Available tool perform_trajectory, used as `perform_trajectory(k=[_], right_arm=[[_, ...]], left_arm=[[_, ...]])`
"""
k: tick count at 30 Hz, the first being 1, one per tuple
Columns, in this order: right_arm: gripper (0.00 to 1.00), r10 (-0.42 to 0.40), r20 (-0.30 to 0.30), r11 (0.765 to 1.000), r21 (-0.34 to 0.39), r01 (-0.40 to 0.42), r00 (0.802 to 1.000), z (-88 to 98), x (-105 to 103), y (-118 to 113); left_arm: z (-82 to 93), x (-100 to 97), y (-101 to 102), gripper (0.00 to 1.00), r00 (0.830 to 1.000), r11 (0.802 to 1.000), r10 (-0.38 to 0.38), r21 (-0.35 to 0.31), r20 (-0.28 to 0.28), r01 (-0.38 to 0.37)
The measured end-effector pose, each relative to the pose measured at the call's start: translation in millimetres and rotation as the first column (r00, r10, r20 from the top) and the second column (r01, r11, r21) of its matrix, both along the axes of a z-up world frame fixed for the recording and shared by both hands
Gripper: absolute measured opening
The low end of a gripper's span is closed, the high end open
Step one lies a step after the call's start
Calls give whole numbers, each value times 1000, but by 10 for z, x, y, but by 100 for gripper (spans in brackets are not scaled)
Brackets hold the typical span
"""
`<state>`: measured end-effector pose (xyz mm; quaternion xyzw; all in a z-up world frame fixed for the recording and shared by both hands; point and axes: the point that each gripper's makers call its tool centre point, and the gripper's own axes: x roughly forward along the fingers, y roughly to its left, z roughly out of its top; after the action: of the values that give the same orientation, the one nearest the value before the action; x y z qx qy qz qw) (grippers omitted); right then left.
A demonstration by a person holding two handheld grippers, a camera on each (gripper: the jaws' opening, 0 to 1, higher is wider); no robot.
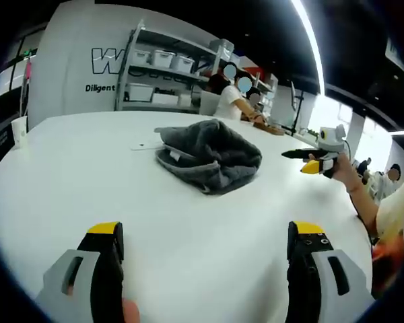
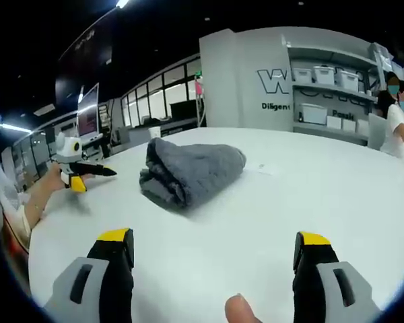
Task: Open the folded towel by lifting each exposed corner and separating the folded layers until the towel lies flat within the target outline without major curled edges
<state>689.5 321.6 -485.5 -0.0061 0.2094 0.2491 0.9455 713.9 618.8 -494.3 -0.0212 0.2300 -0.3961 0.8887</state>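
One grey towel [image 1: 211,156] lies folded in a bulky bundle on the white table [image 1: 74,175], ahead of the jaws and well apart from them. In the left gripper view its long axis runs from near the left jaw's side across toward the upper right, with layered edges facing the camera. In the right gripper view the towel [image 2: 188,171] sits ahead of the left jaw, its rounded fold pointing right and its stacked edges left.

Two grippers are in use. The left gripper [image 1: 212,237] has its jaws wide apart and holds nothing. The right gripper [image 2: 214,243] likewise stands wide open and empty, hovering over bare table. Each gripper also appears at the edge of the other's view, held in a hand [image 1: 341,166]. Its jaw gap there cannot be told.
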Motion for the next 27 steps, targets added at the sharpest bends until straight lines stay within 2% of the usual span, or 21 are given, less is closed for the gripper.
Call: perform_trajectory(k=[27], right_arm=[[99,-2,-20,1000,-4,2,1000,-38,-6,4]], left_arm=[[-50,-15,15,99,1000,1000,-3,7,-21,3]])
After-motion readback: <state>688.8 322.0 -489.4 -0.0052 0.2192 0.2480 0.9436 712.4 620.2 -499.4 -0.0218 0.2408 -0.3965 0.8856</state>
